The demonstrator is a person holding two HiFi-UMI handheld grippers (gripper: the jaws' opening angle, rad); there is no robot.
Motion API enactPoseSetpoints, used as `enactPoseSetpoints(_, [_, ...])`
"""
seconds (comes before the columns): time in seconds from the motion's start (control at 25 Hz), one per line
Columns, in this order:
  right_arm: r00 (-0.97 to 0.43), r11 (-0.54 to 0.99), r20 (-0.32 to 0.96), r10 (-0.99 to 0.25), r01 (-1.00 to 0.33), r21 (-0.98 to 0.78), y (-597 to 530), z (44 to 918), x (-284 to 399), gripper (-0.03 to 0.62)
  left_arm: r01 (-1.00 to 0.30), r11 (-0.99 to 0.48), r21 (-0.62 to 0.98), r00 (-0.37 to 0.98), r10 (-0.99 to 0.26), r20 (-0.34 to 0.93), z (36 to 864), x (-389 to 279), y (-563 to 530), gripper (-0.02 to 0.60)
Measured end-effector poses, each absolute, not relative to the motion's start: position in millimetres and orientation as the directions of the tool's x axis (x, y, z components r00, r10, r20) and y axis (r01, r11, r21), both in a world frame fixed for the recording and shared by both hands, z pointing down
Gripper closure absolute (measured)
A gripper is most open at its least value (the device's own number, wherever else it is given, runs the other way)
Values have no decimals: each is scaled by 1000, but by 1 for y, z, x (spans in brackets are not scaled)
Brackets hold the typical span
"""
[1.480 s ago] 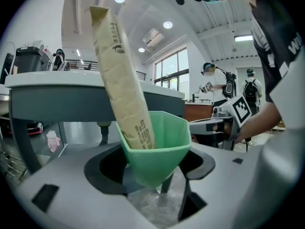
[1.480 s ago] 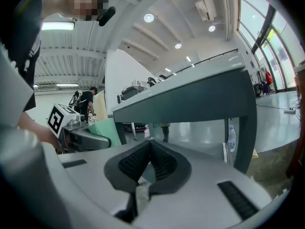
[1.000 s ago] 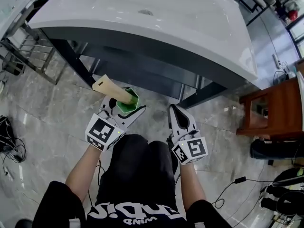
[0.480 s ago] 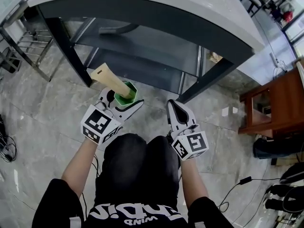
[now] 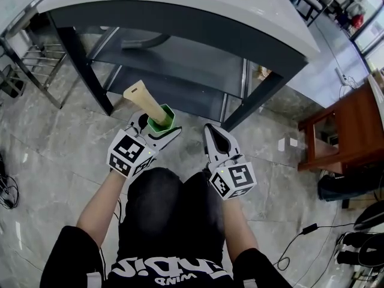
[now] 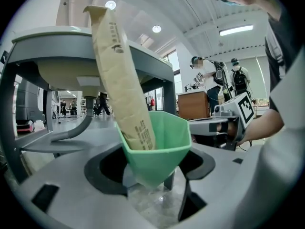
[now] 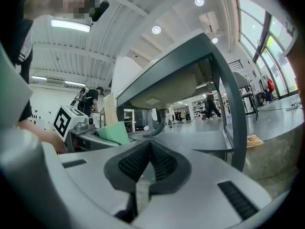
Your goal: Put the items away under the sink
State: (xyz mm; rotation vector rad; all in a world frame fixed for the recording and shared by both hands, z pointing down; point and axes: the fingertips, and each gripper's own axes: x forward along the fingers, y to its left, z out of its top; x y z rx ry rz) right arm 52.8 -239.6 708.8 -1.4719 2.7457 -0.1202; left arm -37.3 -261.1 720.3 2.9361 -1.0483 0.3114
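Now that we have crouched lower than a second ago, the shelf [image 5: 180, 56] beneath the counter's [image 5: 180, 2] front edge lies open for stowing. Our left gripper [image 5: 157, 128] clamps the green cup [image 5: 162, 117], tan packet [image 5: 144, 101] inside, out in front of that edge and nearer its left corner. Our right gripper [image 5: 216, 139] is closed and empty.

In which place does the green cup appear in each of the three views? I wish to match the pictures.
Head view: the green cup is left of centre, held in the left tool, in front of the shelf.
Left gripper view: the cup fills the centre, between the jaws.
Right gripper view: the cup is small, left of centre.
Shared landmark: the sink overhead, seen in all three.
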Motion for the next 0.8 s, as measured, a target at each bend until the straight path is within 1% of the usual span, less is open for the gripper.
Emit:
enactPoseSetpoints(0.32, [-550, 548, 12, -835, -833, -72, -241, 706, 54, 576, -625, -776, -87, 751, -628, 204, 730, -26, -292, 250])
enactPoseSetpoints(0.8, [-540, 537, 41, -841, -841, -59, -240, 711, 61, 576, -666, -733, -139, 700, -678, 225, 733, -20, -382, 250])
